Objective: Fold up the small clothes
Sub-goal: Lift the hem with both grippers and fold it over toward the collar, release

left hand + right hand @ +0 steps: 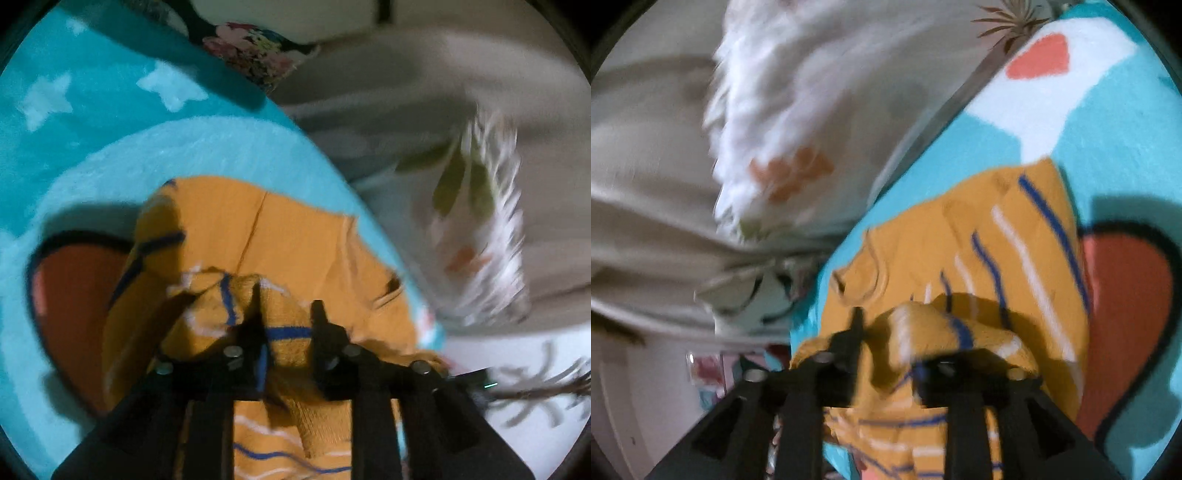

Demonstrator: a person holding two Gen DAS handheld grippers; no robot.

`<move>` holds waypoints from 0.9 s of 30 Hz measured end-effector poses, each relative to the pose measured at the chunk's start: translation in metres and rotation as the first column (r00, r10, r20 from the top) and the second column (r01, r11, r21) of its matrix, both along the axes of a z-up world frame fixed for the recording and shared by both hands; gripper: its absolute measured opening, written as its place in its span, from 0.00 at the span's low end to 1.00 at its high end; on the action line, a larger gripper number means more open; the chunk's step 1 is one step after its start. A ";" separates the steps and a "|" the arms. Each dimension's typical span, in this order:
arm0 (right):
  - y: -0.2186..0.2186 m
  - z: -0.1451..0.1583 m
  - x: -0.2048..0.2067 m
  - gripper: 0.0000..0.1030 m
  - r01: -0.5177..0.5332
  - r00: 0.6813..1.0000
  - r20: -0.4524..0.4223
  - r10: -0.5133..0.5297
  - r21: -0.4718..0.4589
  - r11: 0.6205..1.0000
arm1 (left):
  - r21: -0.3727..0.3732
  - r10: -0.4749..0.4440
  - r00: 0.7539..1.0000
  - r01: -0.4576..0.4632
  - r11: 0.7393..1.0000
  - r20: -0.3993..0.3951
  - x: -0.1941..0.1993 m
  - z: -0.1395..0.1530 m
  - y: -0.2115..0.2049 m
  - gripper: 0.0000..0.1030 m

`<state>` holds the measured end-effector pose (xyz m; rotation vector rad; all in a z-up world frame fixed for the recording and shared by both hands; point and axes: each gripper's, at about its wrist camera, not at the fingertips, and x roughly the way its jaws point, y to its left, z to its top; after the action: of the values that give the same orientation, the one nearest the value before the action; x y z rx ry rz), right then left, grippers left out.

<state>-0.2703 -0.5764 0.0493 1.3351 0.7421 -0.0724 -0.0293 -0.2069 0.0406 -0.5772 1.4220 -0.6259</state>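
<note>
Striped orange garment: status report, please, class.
Left gripper, right gripper: jaws apart, fabric bunched between. Orange striped garment part-folded on turquoise fleece blanket. Nothing blocking.

A turquoise fleece blanket (110, 110) with white stars and a red heart shape (1126, 295) covers the surface. An orange garment (295, 240) with blue and white stripes lies directly on it, partly bunched. Beside the blanket is a beige sheet (406, 92).

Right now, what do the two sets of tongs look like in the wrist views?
Both the left tongs and right tongs are matte black: two narrow tapering fingers on blocky carriers, with round silver bolt heads across the crossbar and angled black struts behind. No cables, sleeves or markings are discernible.
</note>
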 end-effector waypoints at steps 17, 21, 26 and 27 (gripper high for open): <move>-0.015 0.028 0.045 0.65 0.007 1.000 -0.001 -0.008 -0.085 0.996 | 0.124 0.028 0.989 -0.047 0.991 0.148 0.011 0.034 0.024 0.65; 0.035 0.057 0.073 0.65 -0.177 0.984 -0.024 0.177 -0.220 0.959 | 0.321 -0.090 0.968 0.010 0.947 0.235 -0.023 0.036 0.038 0.66; 0.120 0.069 0.117 0.57 -0.402 0.912 -0.062 0.405 -0.330 0.854 | 0.450 -0.223 0.942 0.091 0.888 0.251 -0.059 0.020 0.043 0.67; 0.138 0.069 0.123 0.54 -0.443 0.892 -0.080 0.446 -0.355 0.823 | 0.468 -0.243 0.936 0.100 0.878 0.256 -0.062 0.017 0.045 0.67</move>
<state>-0.1469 -0.4389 0.1181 0.7814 0.9682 0.1638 -0.0918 -0.1617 0.0579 0.0212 1.2693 -0.4784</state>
